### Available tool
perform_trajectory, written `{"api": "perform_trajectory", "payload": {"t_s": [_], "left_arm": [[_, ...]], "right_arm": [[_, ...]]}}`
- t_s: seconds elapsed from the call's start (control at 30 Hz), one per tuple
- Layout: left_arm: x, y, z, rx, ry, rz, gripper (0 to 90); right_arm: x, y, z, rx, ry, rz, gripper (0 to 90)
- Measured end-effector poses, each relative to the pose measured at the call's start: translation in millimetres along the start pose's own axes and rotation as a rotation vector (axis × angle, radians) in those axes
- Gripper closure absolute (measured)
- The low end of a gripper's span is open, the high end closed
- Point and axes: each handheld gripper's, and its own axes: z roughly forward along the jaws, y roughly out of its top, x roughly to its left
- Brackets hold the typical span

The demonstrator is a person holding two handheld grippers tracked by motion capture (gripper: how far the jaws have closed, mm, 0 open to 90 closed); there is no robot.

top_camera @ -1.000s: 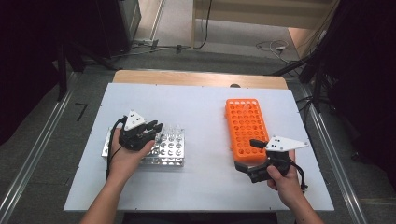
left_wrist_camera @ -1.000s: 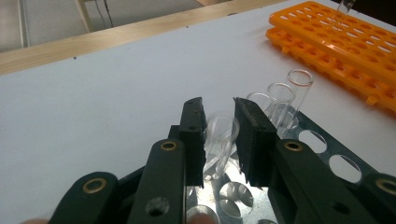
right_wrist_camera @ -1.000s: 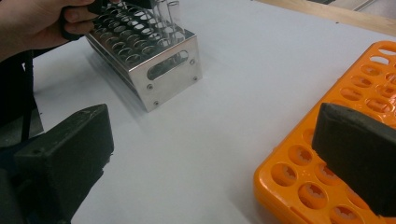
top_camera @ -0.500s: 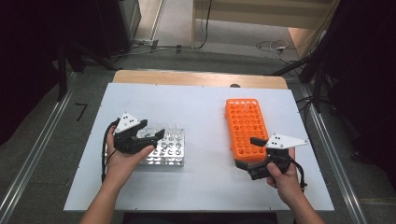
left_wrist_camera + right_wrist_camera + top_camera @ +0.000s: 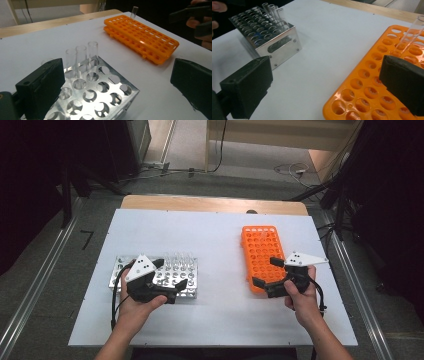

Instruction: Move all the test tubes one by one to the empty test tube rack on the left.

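A metal tube rack [image 5: 120, 276] lies at the left of the white table, with three clear glass tubes [image 5: 81, 56] upright along one edge. My left gripper [image 5: 171, 273] hangs over the rack's near side. Its jaws have just been opening and stand wide; the rack's corner [image 5: 105, 100] shows between them, and the pads touch nothing. An orange tube rack [image 5: 262, 247] lies at the right with one glass tube [image 5: 412, 31] standing in it. My right gripper [image 5: 265, 271] is open over that rack's near left corner, with nothing gripped.
The white table [image 5: 220, 320] has bare room between the two racks and along its front edge. A wooden strip [image 5: 210, 204] runs along the far edge. Metal rails [image 5: 35, 290] flank the table on the floor.
My left gripper has opened and drawn back toward the person, off the middle of the metal rack. The right hand has shifted slightly toward the orange rack.
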Motion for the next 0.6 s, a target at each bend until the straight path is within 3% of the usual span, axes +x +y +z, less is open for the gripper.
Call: {"api": "perform_trajectory", "payload": {"t_s": [0.23,0.6], "left_arm": [[-12.6,-4.5,-2.1,-0.003,-0.022,0.018,0.0],[-20.8,-9.9,-4.7,-0.012,-0.041,0.023,0.0]], "right_arm": [[-17.5,8.9,6.2,-0.005,-0.028,0.025,0.0],[-46.2,21.0,25.2,0.003,-0.051,0.076,0.0]]}}
